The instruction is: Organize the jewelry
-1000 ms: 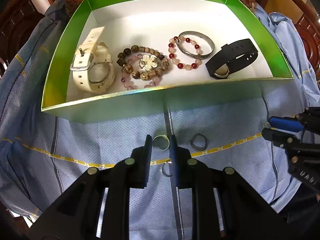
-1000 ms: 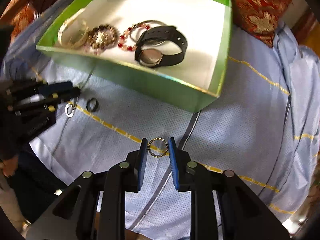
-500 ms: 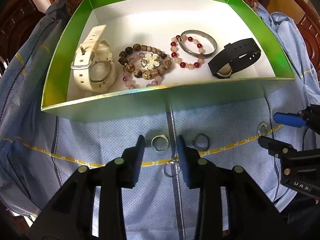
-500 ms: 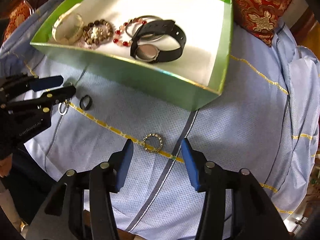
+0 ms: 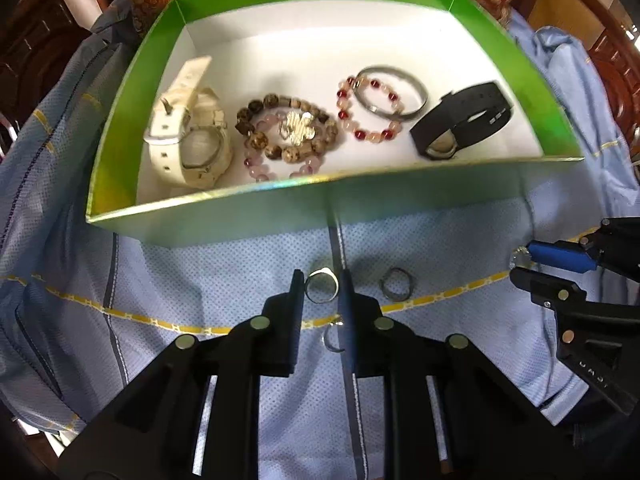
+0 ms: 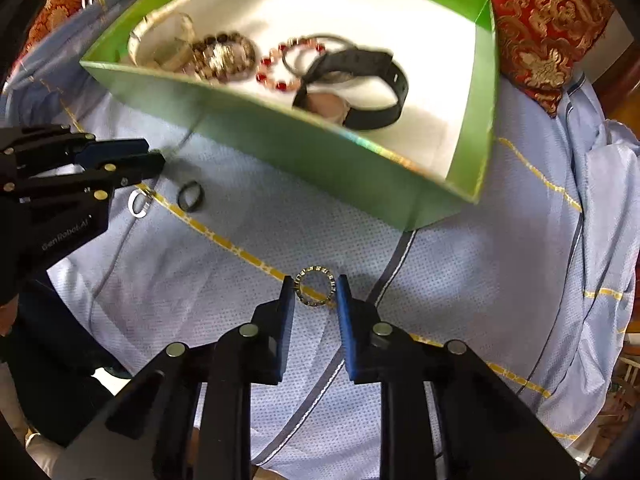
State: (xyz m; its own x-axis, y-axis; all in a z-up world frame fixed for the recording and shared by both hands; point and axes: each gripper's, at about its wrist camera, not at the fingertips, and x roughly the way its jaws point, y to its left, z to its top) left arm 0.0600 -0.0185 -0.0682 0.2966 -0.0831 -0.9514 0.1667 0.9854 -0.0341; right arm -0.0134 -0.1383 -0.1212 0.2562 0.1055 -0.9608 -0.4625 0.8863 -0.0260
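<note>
- A pale blue dotted cloth with yellow stripes (image 5: 224, 280) covers the surface; a red cushion with gold scrollwork (image 6: 548, 24) lies at the far edge.
- A shallow green cardboard box with a white floor (image 5: 132, 128) sits on the far part of the cloth. Its near wall stands between both grippers and the jewelry already inside.
- Inside the box, left to right: a cream plastic wristwatch (image 5: 188, 136), a brown wooden bead bracelet with a silver flower charm (image 5: 288, 128), a red and pink bead bracelet (image 5: 360, 112) overlapped by a plain grey metal bangle (image 5: 390, 92), and a black strap watch (image 5: 460, 120).
- The left gripper (image 5: 322, 286) points steeply down at the cloth; its jaws are closing, and a plain silver ring (image 5: 321, 287) lies between the tips, with both fingers at its edges.
- Just right of it a darker grey metal ring (image 5: 396, 285) lies loose on the cloth, and a small thin silver ring (image 5: 332, 338) lies nearer, partly hidden by the right-hand finger.
- The right gripper (image 6: 315, 290) also points down with jaws closing; a gold ring with a studded band (image 6: 315, 287) lies flat on a yellow stripe between its blue pads (image 6: 348, 320), which stand at the ring's sides.
- Whether either ring is off the cloth I cannot tell.
</note>
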